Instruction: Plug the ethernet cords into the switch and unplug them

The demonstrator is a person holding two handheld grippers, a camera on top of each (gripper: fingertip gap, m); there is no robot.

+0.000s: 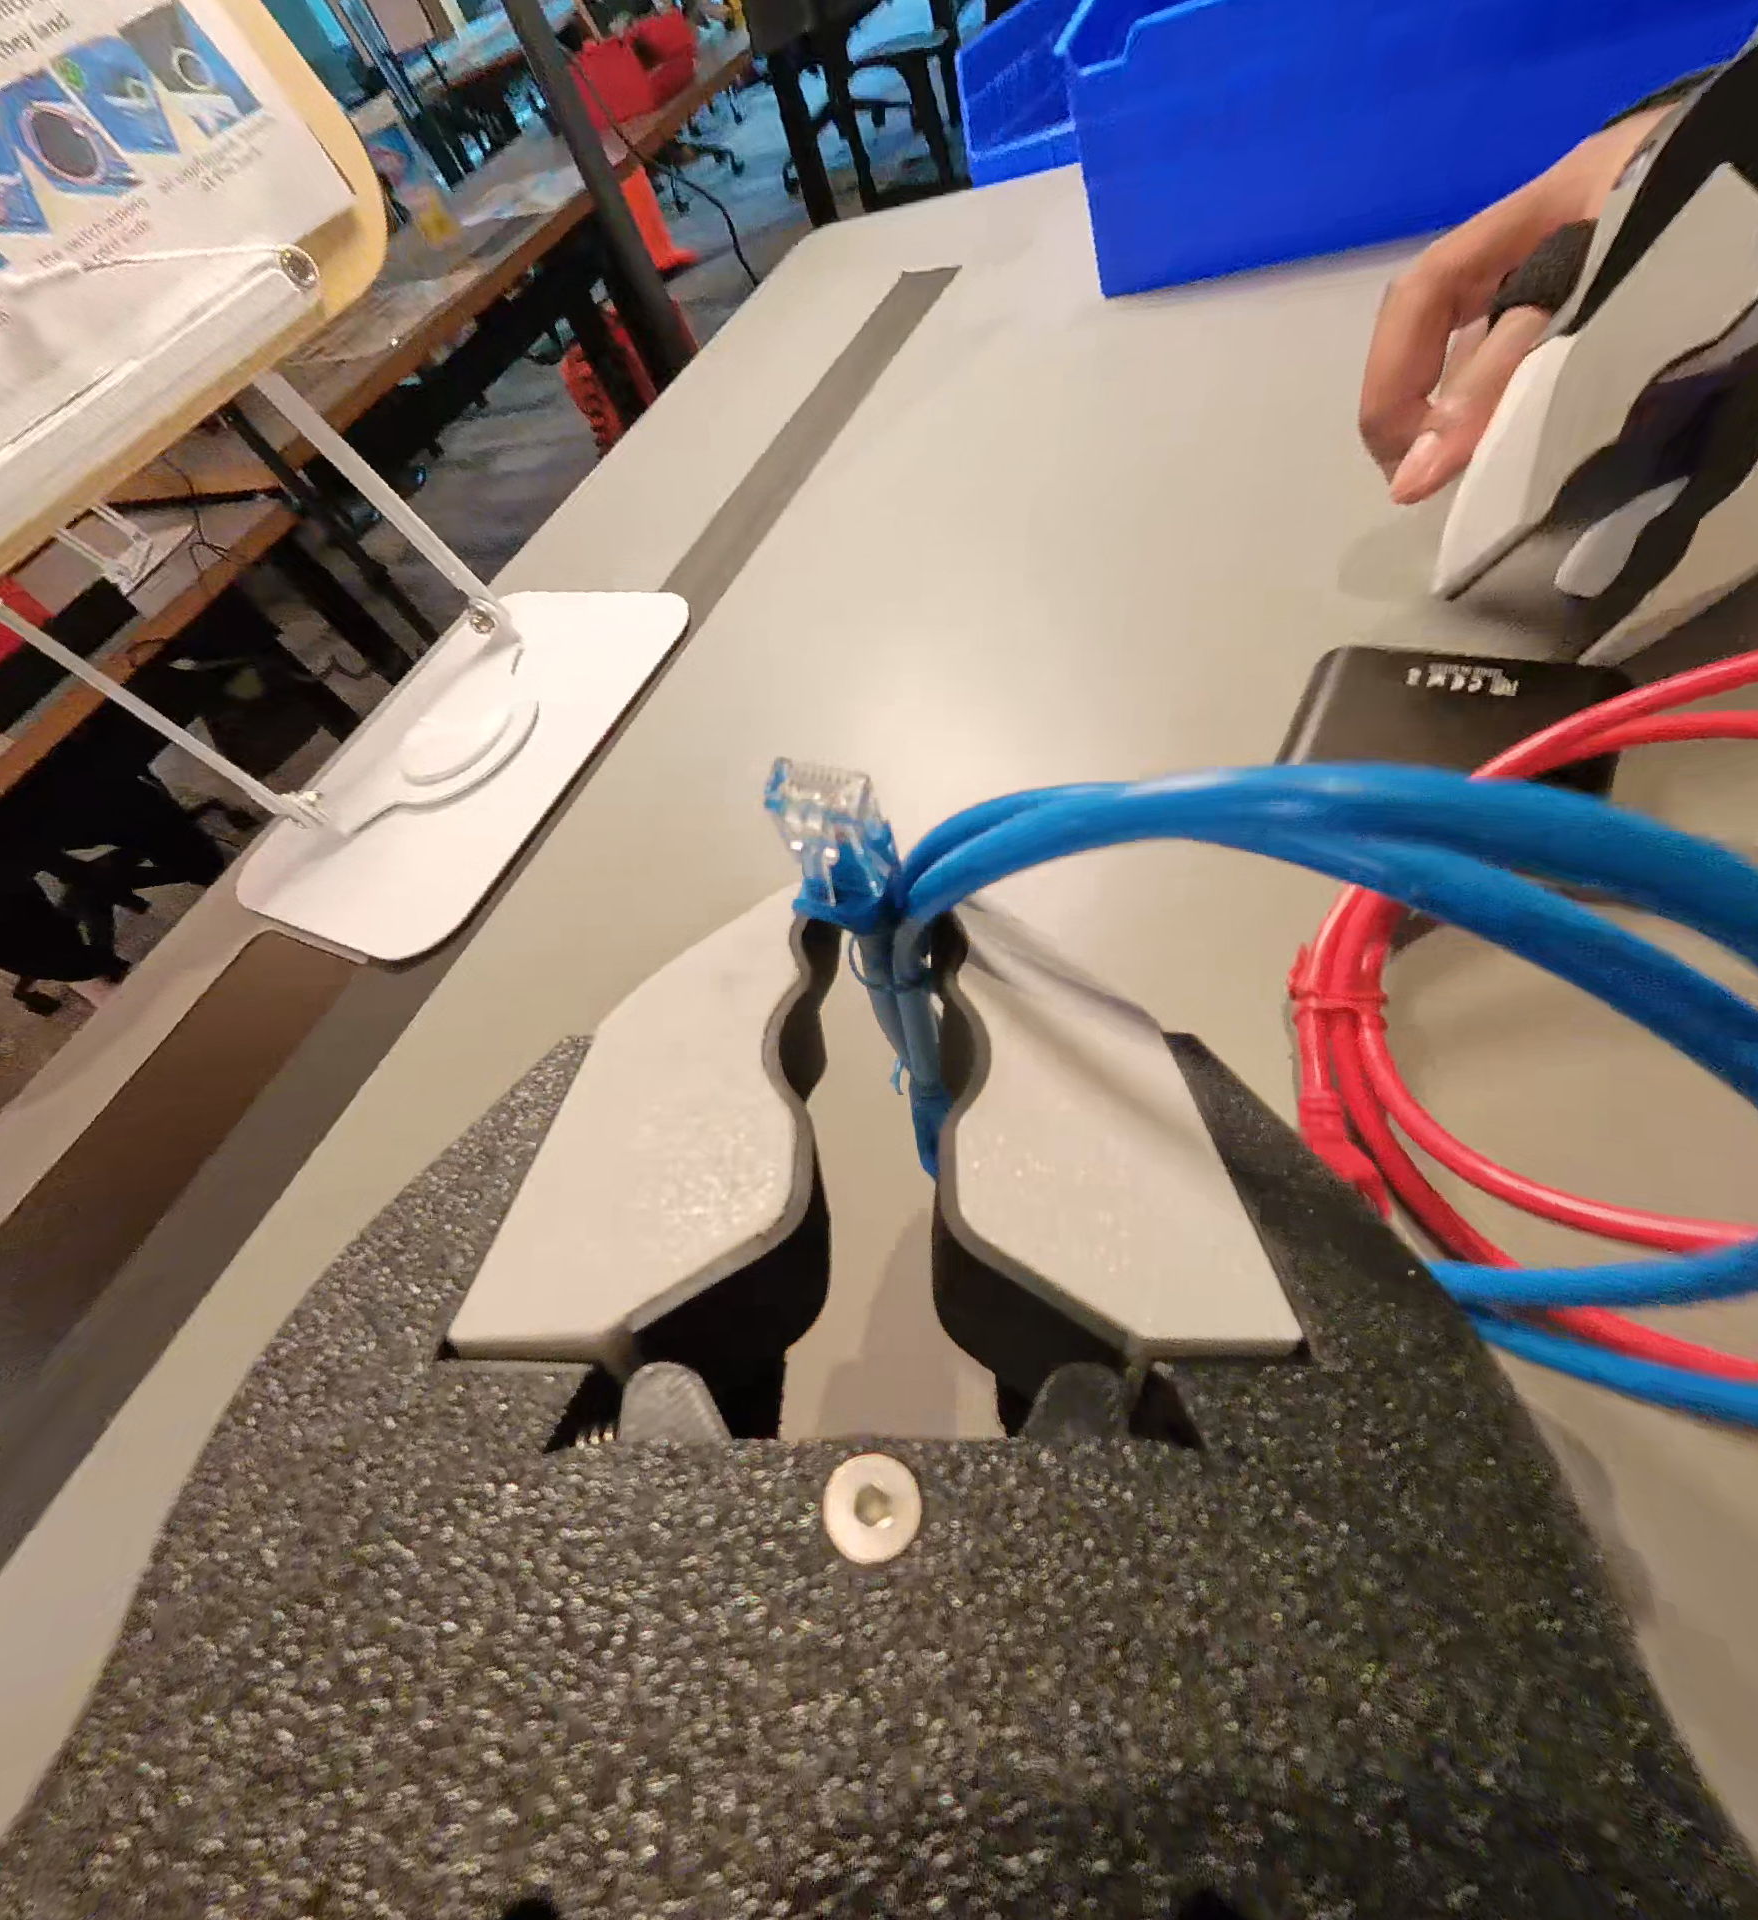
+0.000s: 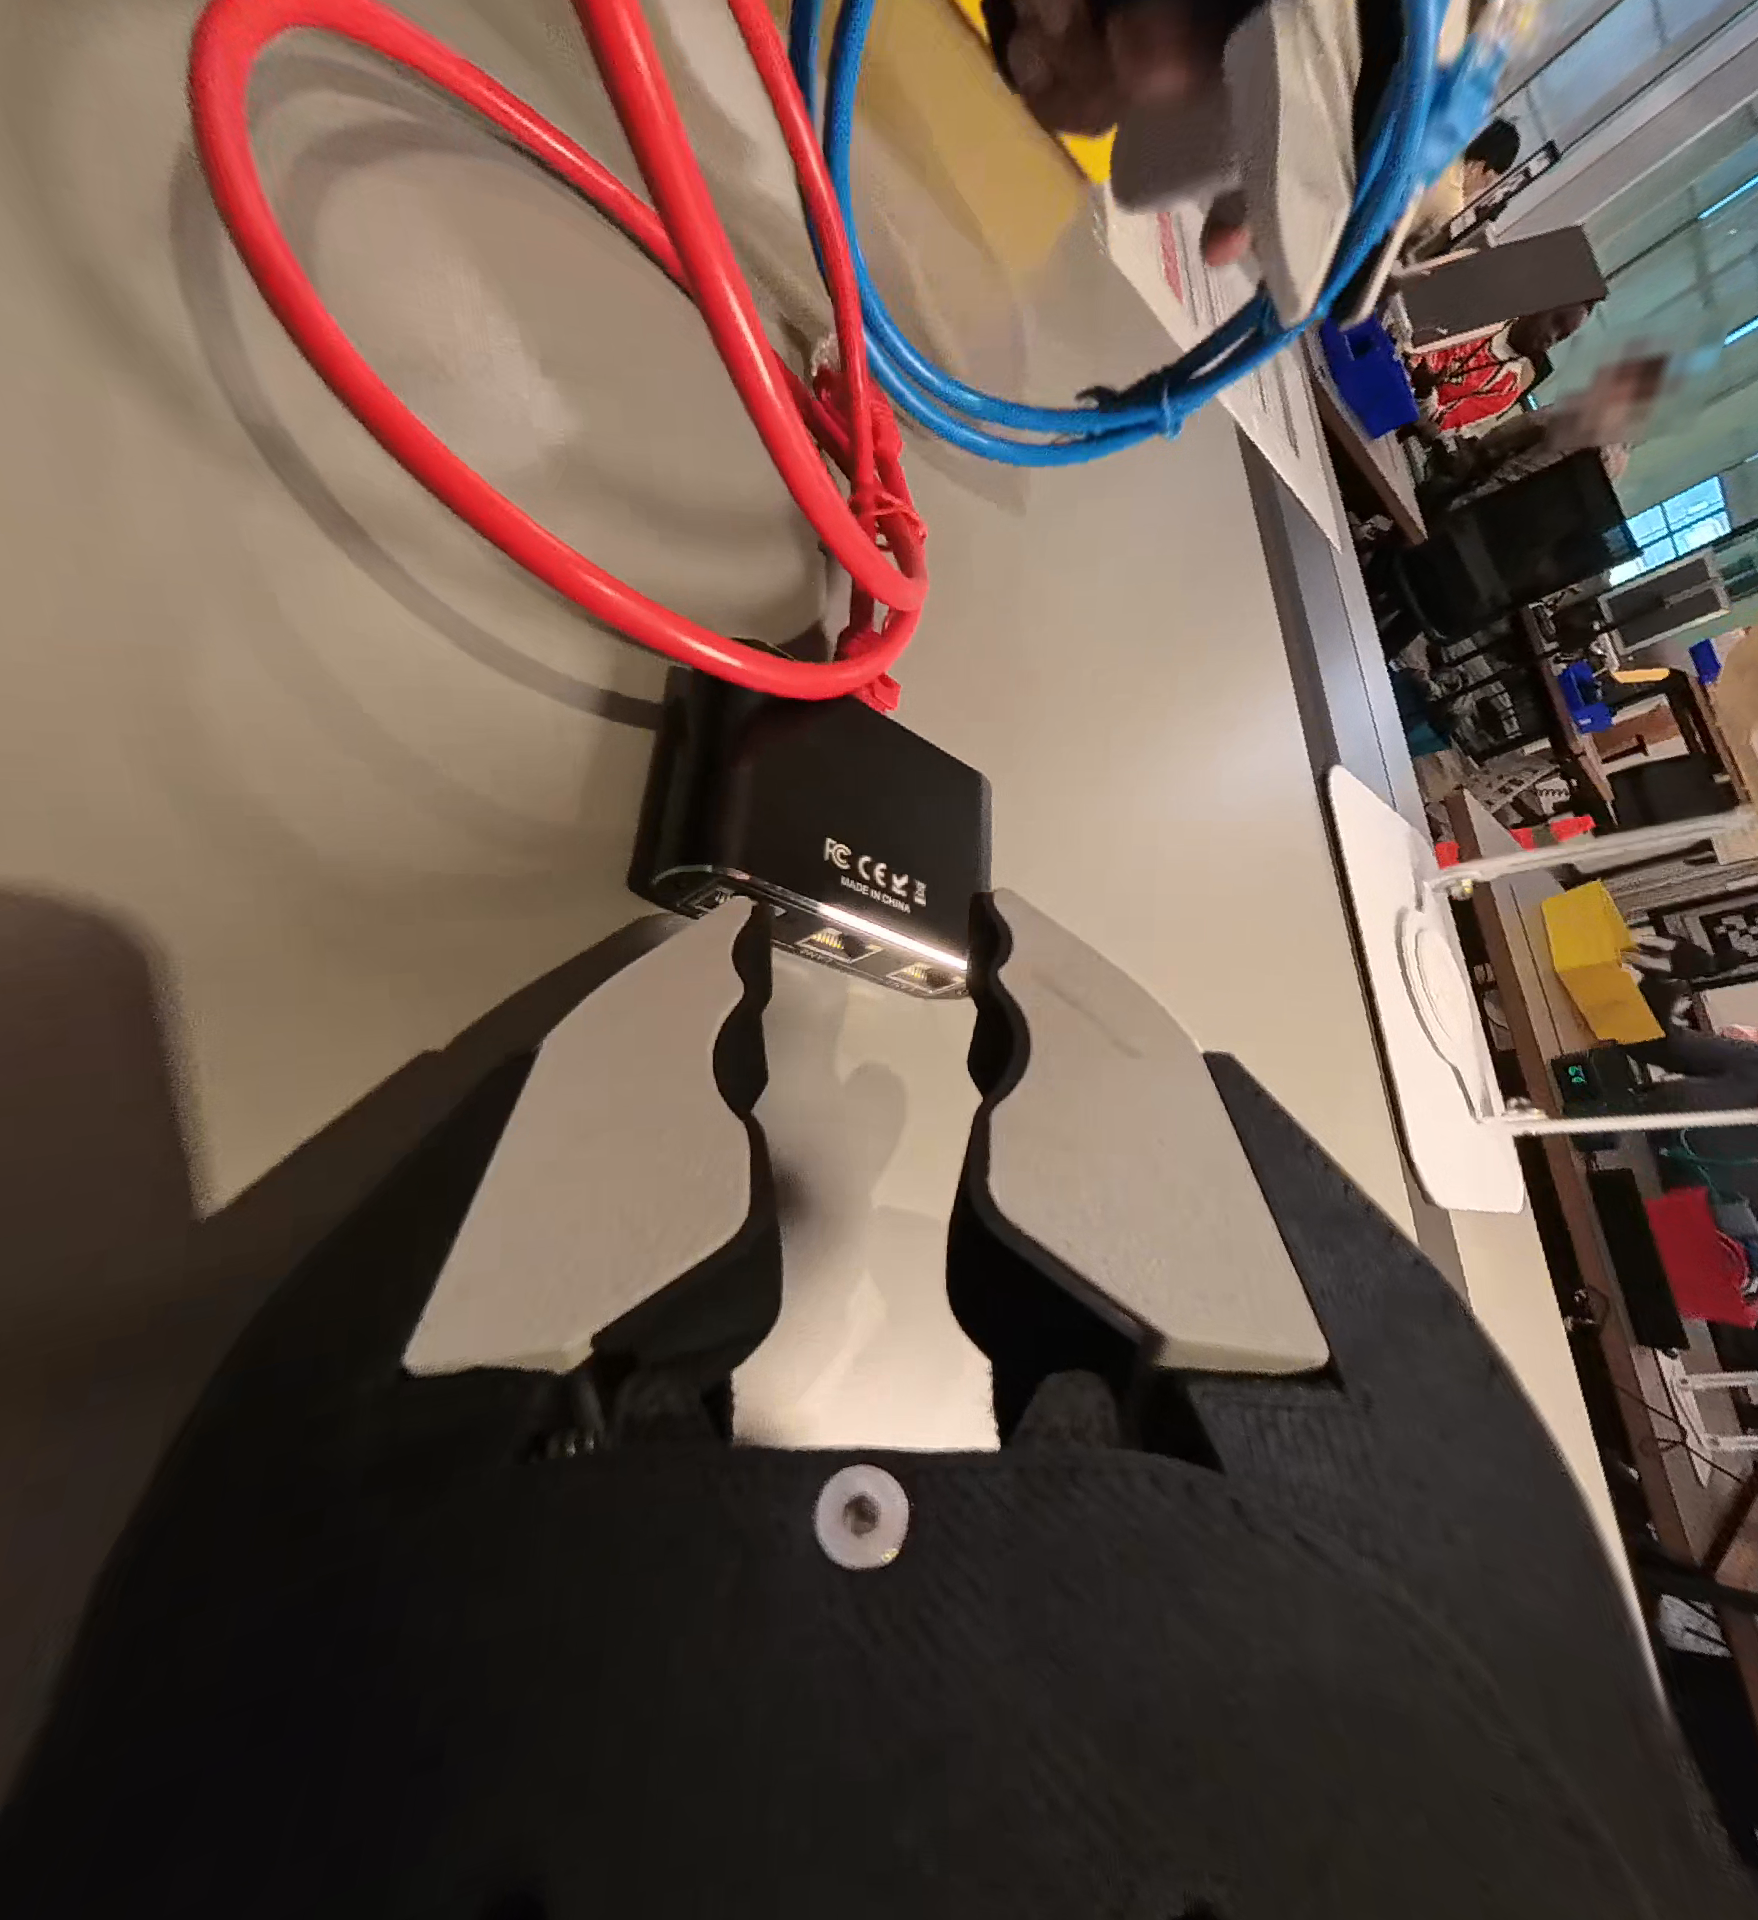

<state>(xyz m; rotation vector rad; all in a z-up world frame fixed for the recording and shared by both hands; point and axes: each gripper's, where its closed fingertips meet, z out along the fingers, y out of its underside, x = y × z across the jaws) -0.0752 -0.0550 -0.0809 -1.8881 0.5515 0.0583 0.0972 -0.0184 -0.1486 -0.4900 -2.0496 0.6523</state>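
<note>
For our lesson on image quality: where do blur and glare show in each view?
Left wrist view: the blue cord loops smear with motion blur, its plug stays sharp. Right wrist view: glare streaks the switch port face; the far left gripper is blurred.

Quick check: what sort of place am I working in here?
Probably a shared lab or workshop: long workbenches behind, blue storage bins on the grey table, and a clear stand with an instruction sheet.

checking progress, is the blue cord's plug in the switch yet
Out. The blue cord's plug sticks up free above the left gripper, which pinches the cord; the switch shows empty ports.
</note>
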